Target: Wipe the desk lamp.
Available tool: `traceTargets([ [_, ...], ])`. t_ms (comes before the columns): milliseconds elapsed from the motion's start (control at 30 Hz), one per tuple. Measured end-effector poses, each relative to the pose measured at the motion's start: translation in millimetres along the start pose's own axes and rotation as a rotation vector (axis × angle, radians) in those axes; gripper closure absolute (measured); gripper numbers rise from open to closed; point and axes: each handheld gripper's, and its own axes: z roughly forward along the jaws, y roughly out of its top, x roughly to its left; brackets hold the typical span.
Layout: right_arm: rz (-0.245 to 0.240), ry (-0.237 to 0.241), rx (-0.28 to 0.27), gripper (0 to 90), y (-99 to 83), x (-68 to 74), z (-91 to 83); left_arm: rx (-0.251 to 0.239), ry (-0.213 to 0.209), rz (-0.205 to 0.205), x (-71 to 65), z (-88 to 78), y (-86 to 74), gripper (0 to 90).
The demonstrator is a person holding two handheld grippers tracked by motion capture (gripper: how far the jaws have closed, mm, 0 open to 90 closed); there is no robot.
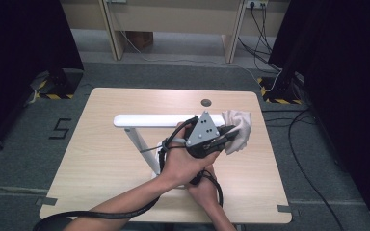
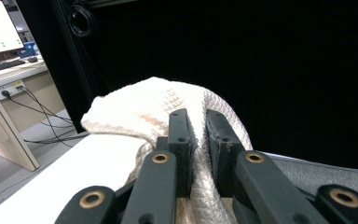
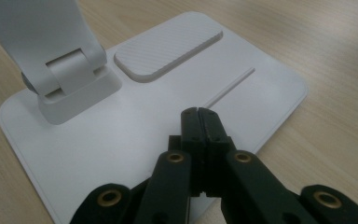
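I had the left gripper (image 2: 196, 122) pinching the white cloth (image 2: 149, 105), which draped over the right end of the lamp head (image 1: 156, 120). My right gripper (image 3: 201, 115), jaws pressed together with nothing between, rested on the lamp base (image 3: 98, 140) beside its hinge (image 3: 72, 77)

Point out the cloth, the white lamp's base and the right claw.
cloth (image 2: 144, 105): left gripper view, on its bunched top fold.
lamp base (image 3: 135, 126): right gripper view, on the flat plate beside the hinge.
right claw (image 3: 200, 114): right gripper view, at its shut tips pressing on the base.
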Motion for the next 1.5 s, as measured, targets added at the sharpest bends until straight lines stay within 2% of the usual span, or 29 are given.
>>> traceTargets([
  [400,-0.006,-0.005,0.002,90.0,-0.1,0.9,-0.3,-0.019,0.035,-0.016,-3.7,-8.8,-8.6,82.0],
  [767,-0.018,-0.01,0.002,90.0,0.1,1.5,-0.1,-0.002,0.06,-0.042,0.1,-13.4,-18.8,82.1],
  [1100,-0.017,-0.012,0.009,90.0,0.3,2.2,-0.5,-0.03,0.096,-0.067,1.2,-24.5,-25.2,82.4],
  [1500,-0.016,-0.013,0.006,90.0,0.1,2.5,-0.3,-0.053,0.157,-0.139,9.1,-38.0,-40.9,82.5],
])
